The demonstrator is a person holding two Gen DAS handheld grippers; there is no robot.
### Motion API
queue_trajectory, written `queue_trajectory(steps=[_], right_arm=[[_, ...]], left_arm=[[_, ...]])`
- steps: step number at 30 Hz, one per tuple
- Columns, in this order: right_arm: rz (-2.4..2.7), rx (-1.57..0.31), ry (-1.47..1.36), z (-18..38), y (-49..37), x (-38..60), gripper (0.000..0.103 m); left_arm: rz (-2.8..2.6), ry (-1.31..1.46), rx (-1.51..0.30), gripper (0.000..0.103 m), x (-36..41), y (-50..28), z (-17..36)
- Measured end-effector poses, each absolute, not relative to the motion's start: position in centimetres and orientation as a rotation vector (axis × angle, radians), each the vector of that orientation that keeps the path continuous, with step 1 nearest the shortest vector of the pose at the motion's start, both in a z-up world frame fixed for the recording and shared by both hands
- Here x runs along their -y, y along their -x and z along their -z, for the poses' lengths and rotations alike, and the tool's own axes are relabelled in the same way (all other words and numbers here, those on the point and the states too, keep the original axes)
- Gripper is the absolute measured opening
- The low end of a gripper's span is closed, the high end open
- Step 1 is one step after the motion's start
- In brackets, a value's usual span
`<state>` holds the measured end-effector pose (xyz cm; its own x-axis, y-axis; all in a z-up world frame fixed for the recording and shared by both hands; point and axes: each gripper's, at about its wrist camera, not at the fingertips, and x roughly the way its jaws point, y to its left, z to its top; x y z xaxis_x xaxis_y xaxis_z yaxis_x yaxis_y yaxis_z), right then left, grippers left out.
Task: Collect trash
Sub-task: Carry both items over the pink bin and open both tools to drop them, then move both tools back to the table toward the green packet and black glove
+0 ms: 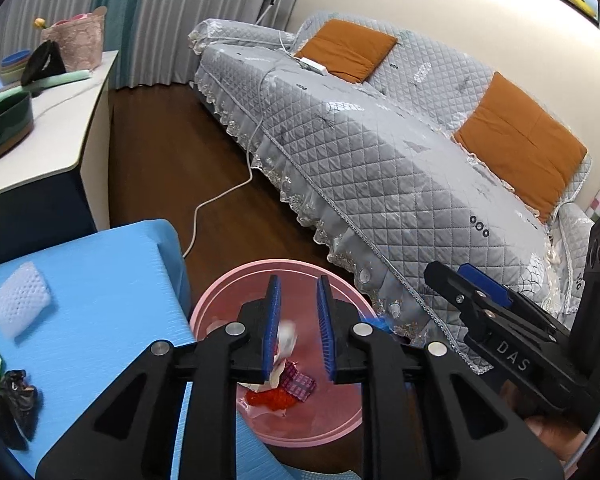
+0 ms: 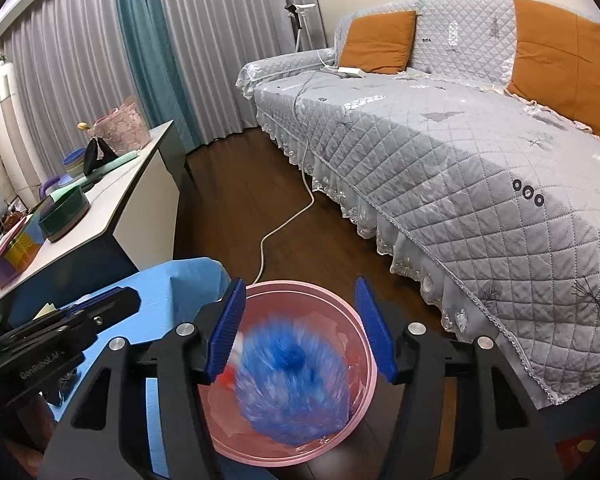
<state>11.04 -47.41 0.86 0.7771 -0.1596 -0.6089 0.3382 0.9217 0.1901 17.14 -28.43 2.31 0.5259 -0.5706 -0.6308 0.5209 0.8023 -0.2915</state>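
Observation:
A pink bin stands on the wood floor beside the blue table; it also shows in the right wrist view. My left gripper is open above it, and a blurred white scrap is in the air between its fingers. Red and checked wrappers lie in the bin. My right gripper is open over the bin, with a blurred blue plastic piece in the air below it. White foam and a black crumpled scrap lie on the blue table.
A grey quilted sofa with orange cushions runs along the right. A white cable trails across the floor. A white side table with bowls and a basket stands at the left. The right gripper body sits beside the bin.

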Motion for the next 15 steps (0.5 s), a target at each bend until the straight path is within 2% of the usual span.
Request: queue_trajectory(steps=[15], right_arm=[[0.248, -0.576, -0.300, -2.7, -10.2, 45.3, 0.057]], left_arm=[[0.571, 0.097, -0.712, 0.018, 22.2, -13.5, -5.2]])
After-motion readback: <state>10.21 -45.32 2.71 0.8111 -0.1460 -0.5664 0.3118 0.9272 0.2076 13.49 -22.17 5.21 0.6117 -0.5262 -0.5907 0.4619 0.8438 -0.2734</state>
